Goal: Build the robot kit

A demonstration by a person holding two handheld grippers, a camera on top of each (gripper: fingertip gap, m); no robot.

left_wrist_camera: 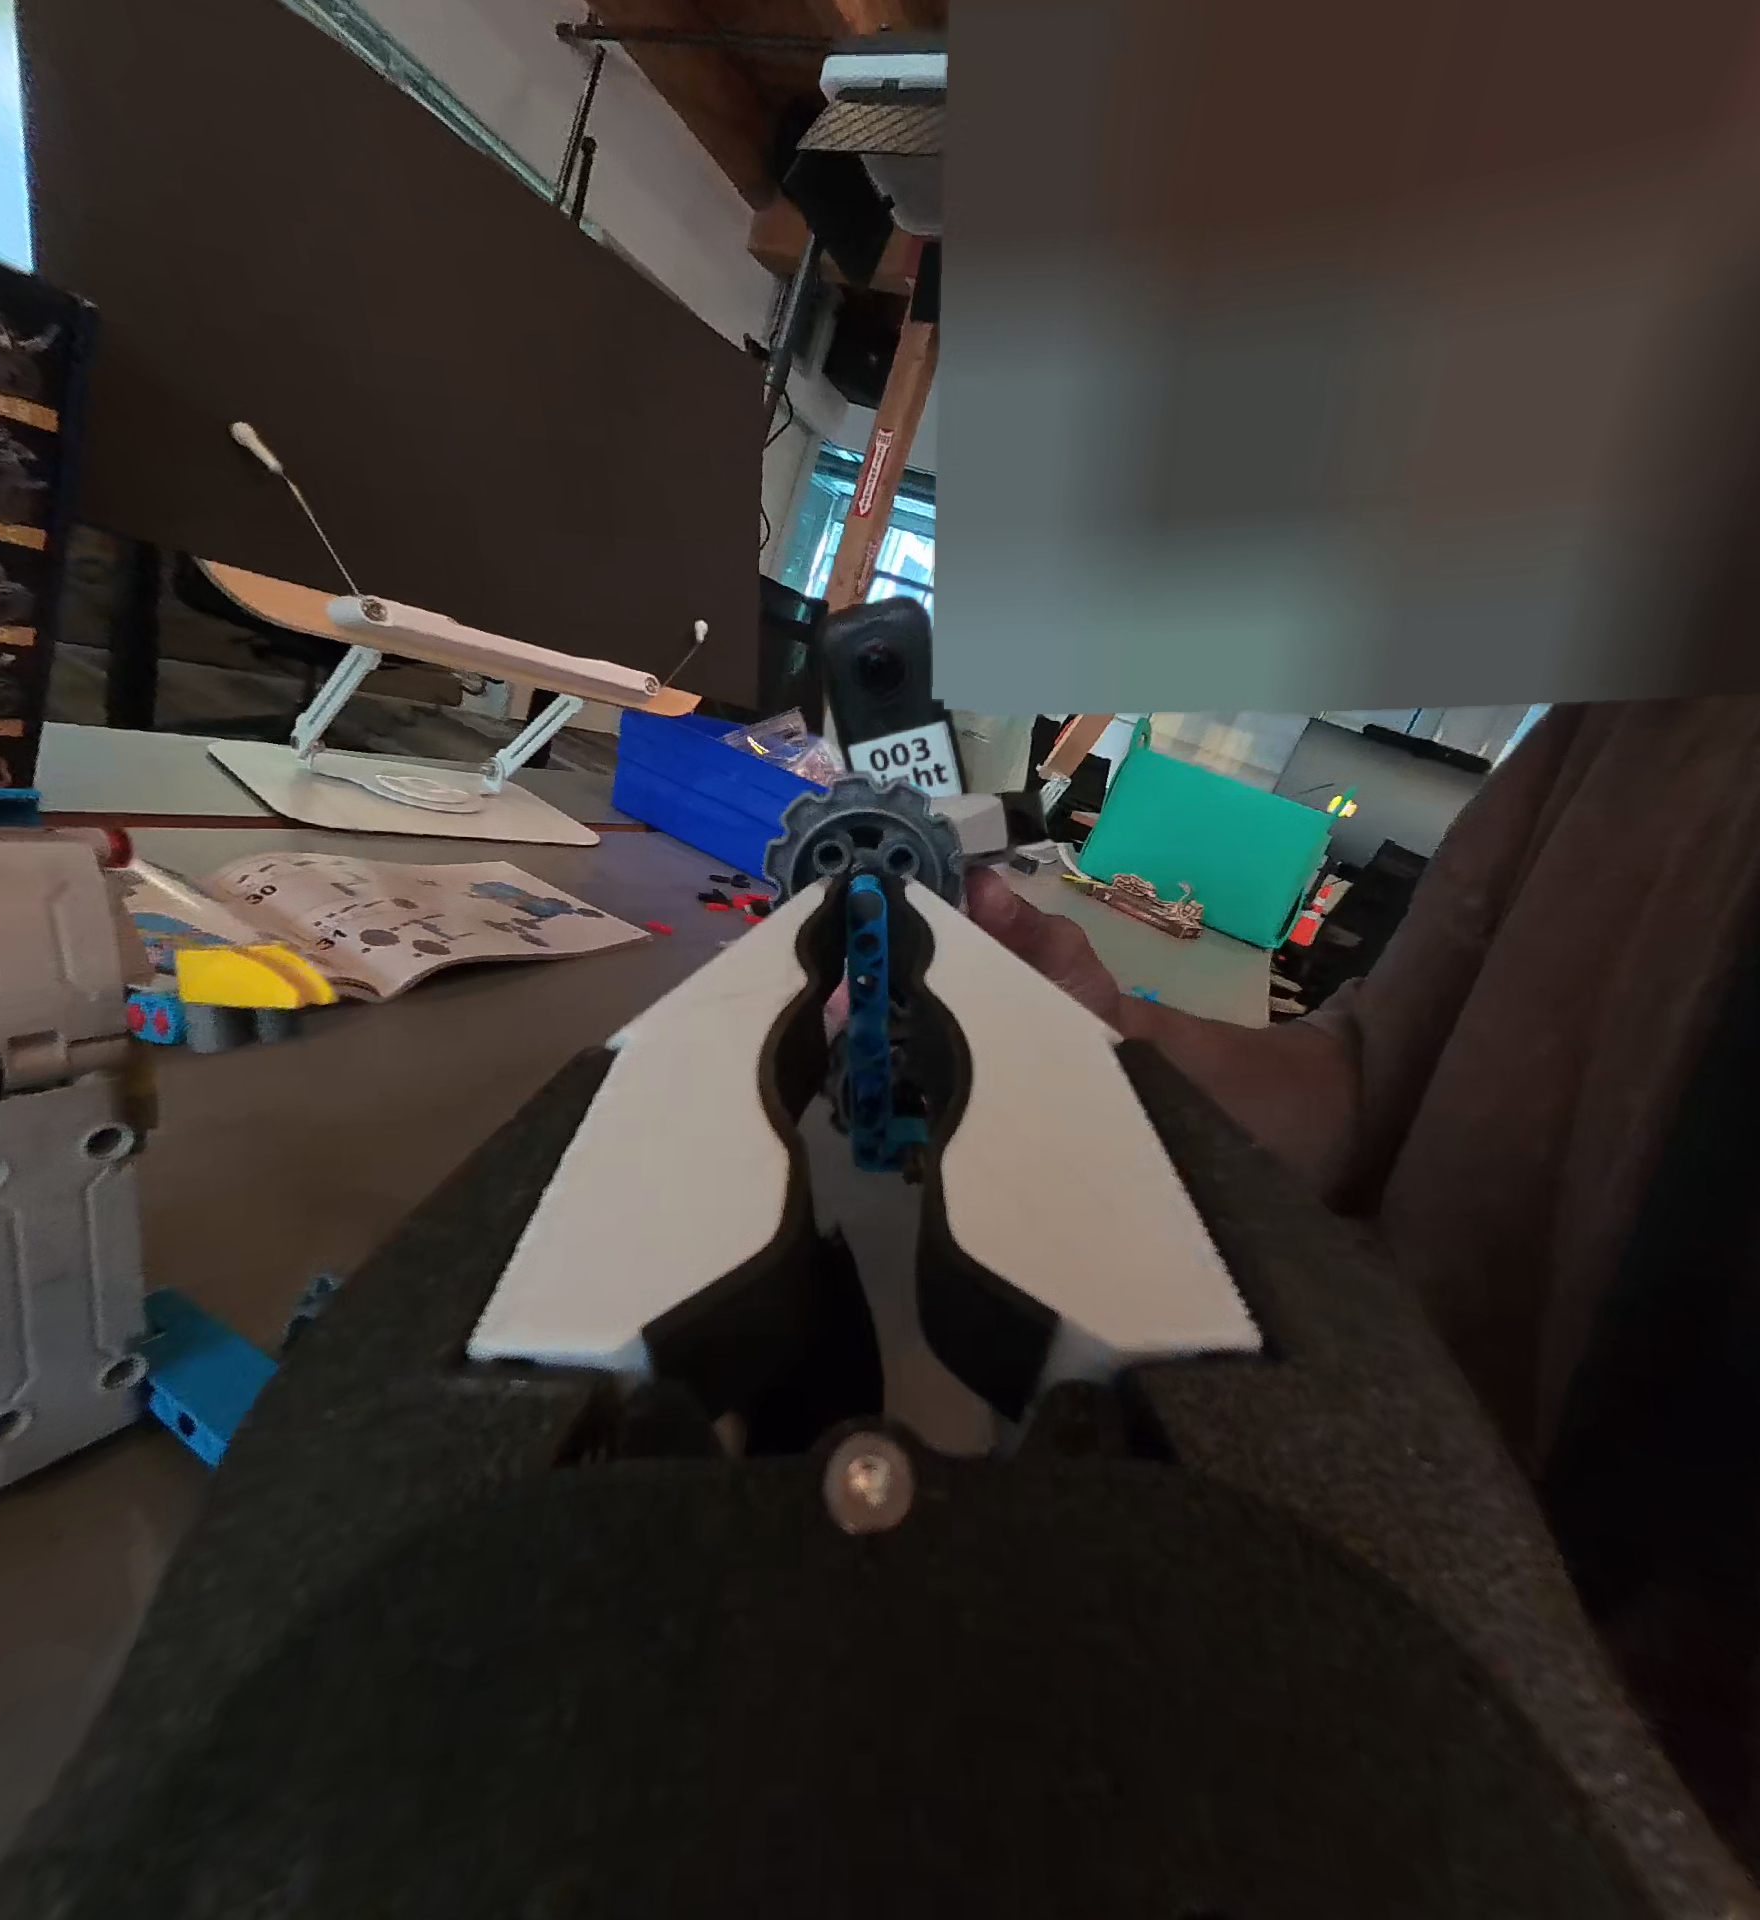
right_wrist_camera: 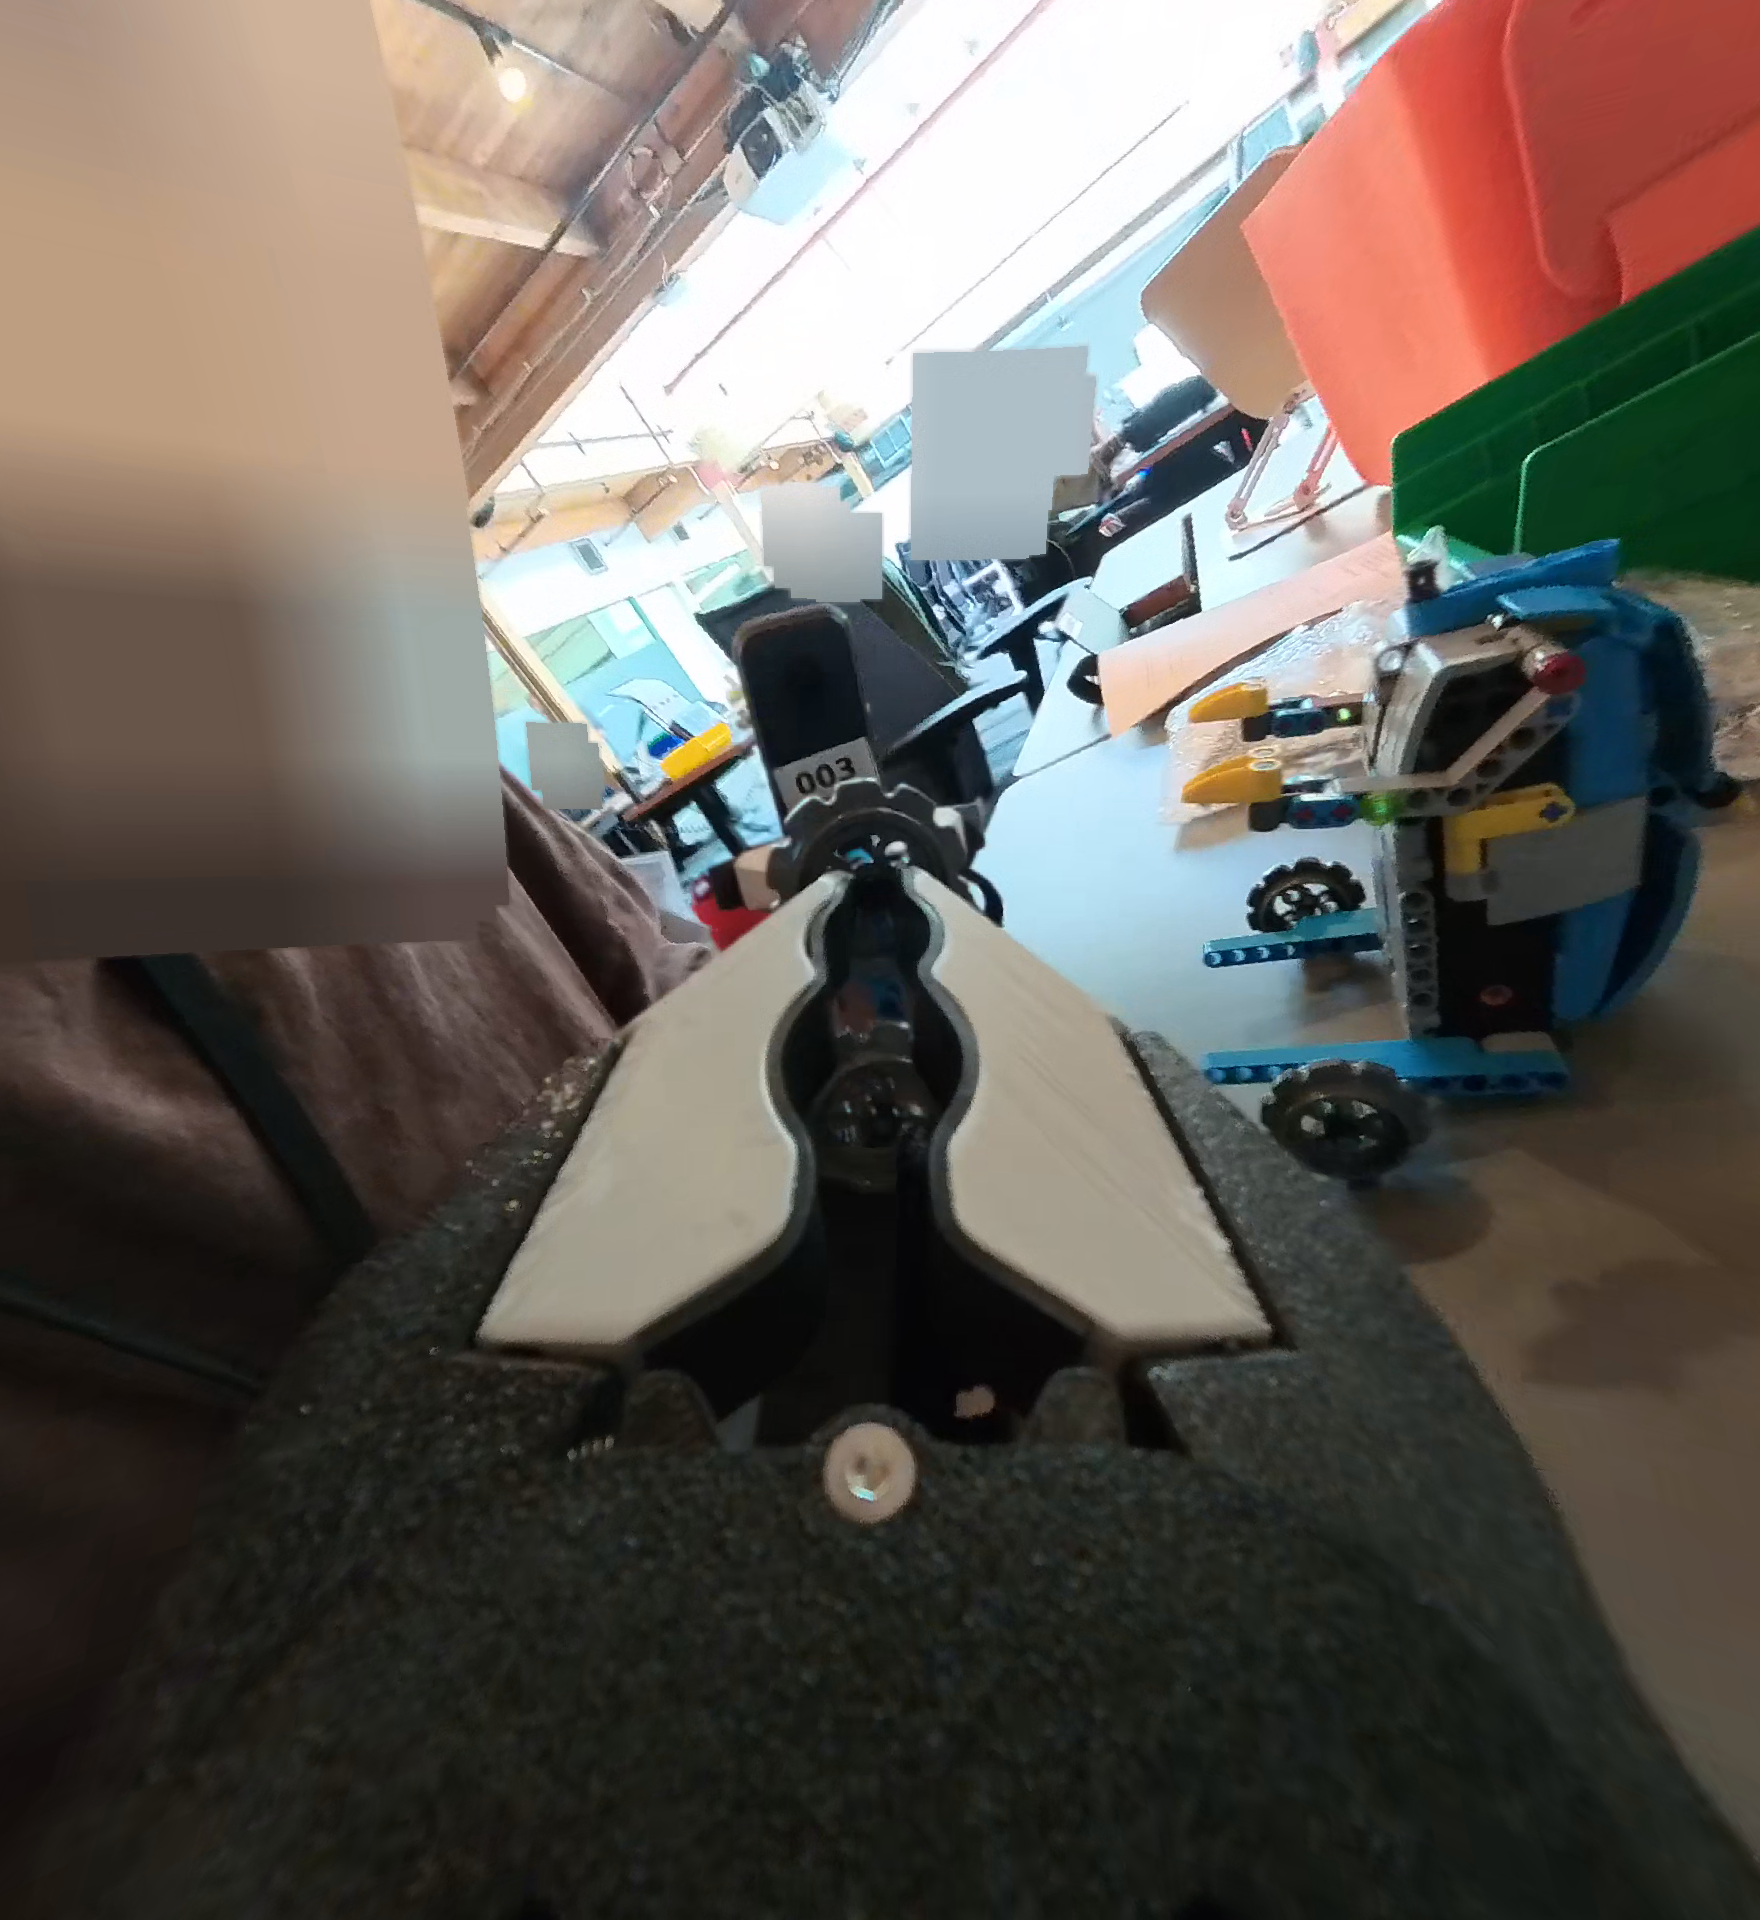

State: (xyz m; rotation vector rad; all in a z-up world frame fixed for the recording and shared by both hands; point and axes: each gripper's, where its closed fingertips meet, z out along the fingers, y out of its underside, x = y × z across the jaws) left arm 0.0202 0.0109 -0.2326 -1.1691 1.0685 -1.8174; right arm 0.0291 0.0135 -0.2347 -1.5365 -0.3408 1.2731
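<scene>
My left gripper point(left_wrist_camera: 860, 894) is shut on a blue holed beam point(left_wrist_camera: 868, 1018) that stands upright between its white fingers. A dark grey toothed wheel point(left_wrist_camera: 860, 847) sits right at its tips. My right gripper point(right_wrist_camera: 871, 883) faces it, shut on a small dark wheel piece point(right_wrist_camera: 871, 1122). The same toothed wheel point(right_wrist_camera: 860, 831) is at its tips. Each gripper shows beyond the other: the right one point(left_wrist_camera: 881, 675) in the left wrist view, the left one point(right_wrist_camera: 803, 686) in the right wrist view. A blue and grey brick robot model point(right_wrist_camera: 1520, 831) lies on its side to the right.
The model point(left_wrist_camera: 24, 1143) is close on the left, by an open instruction booklet point(left_wrist_camera: 408, 914). A white stand point(left_wrist_camera: 419, 727), a blue bin point(left_wrist_camera: 699, 779) and a teal tray point(left_wrist_camera: 1208, 842) stand farther back. A green bin point(right_wrist_camera: 1634, 436) stands behind the model. A person's brown sleeve point(right_wrist_camera: 180, 1143) is near. The tips of both grippers are at nearly the same place.
</scene>
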